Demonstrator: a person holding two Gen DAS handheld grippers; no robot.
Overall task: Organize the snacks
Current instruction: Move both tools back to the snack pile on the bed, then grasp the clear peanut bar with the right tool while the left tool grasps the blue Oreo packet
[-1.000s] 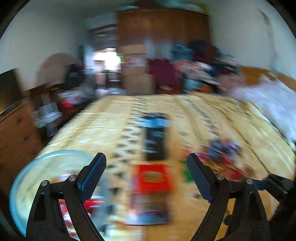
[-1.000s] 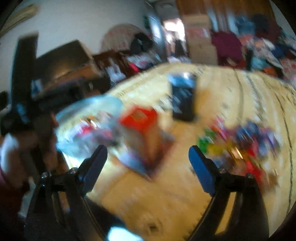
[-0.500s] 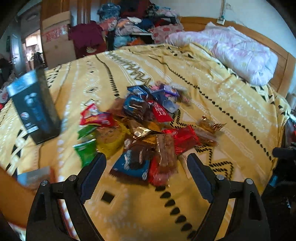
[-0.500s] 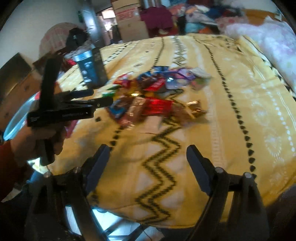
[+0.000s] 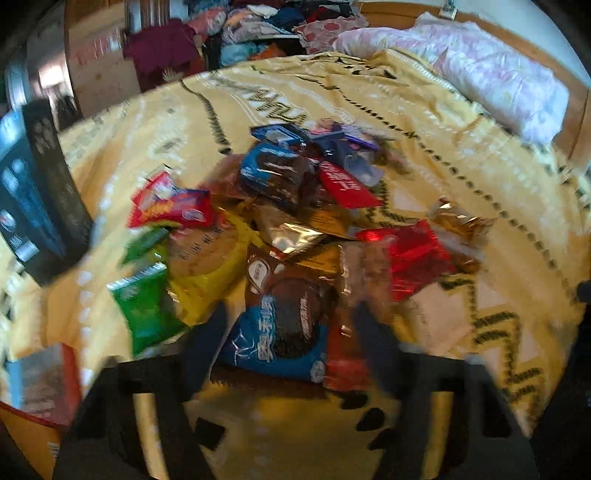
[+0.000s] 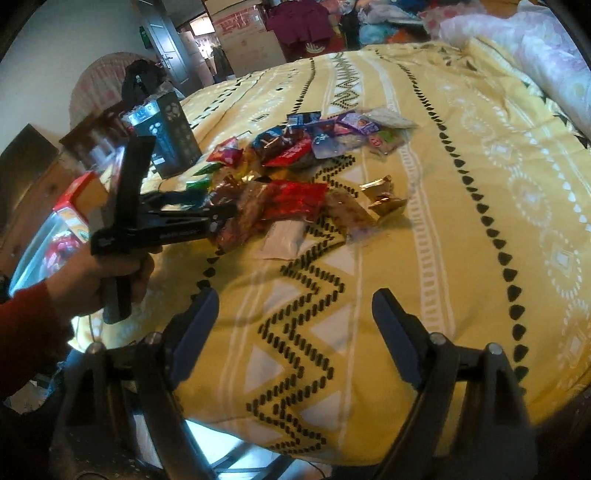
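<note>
Left gripper closing astride blue-and-brown cookie packet, grip unconfirmed through blur; right gripper released, empty above yellow bedspread, awaiting turn.

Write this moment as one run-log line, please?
left gripper: closing around blue-brown snack packet, grip unclear | right gripper: open, empty, over yellow bedspread

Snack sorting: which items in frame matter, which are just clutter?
In play:
- snack pile
- blue cookie packet between the closing left gripper fingers
- clear bowl
- black box

Clutter:
- clothes heap
- pink duvet
- cardboard box
</note>
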